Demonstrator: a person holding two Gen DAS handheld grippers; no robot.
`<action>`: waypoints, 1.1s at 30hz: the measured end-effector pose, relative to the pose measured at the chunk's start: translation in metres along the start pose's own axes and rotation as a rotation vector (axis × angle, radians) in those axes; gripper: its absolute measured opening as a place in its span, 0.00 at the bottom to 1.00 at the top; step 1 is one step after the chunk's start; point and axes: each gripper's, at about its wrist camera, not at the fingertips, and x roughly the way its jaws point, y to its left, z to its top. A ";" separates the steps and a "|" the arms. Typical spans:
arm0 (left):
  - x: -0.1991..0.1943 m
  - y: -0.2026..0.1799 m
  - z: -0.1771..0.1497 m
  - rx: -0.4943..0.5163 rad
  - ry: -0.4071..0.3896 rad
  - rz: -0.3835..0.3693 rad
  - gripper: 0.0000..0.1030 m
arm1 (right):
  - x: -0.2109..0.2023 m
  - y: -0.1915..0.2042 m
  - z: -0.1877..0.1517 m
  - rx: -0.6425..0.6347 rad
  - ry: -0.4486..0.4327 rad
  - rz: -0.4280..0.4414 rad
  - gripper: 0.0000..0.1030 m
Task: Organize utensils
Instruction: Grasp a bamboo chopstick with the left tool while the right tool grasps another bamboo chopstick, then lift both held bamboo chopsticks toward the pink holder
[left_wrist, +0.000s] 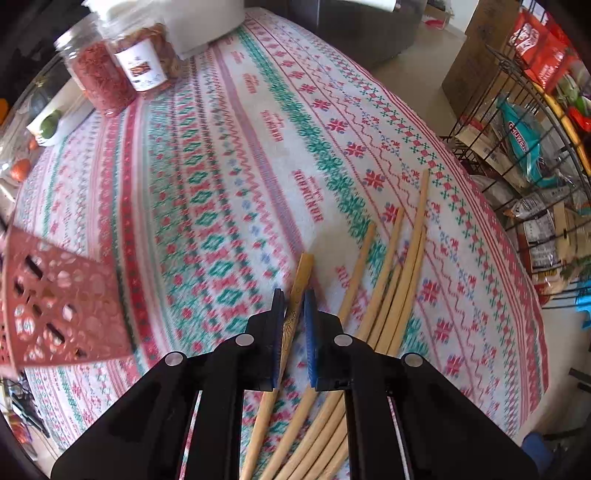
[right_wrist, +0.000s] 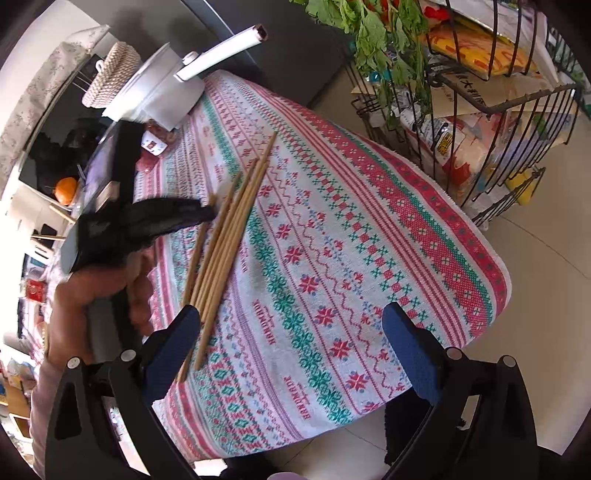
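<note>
Bench under a red, green and white patterned cloth (right_wrist: 332, 221), pale tiled floor (right_wrist: 546, 266) in bright daylight, black wire rack (left_wrist: 517, 155) of packaged food just beside the bench, cardboard box (left_wrist: 476, 48) behind, dark cabinet (left_wrist: 362, 29) at the far end
</note>
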 end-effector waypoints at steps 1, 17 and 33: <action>-0.008 0.005 -0.007 -0.005 -0.024 -0.001 0.09 | 0.001 0.002 0.001 -0.005 -0.006 -0.016 0.93; -0.171 0.100 -0.133 -0.129 -0.433 -0.009 0.06 | 0.097 0.058 0.134 0.083 -0.014 -0.180 0.48; -0.172 0.124 -0.147 -0.169 -0.437 -0.006 0.06 | 0.140 0.090 0.131 -0.058 -0.093 -0.301 0.07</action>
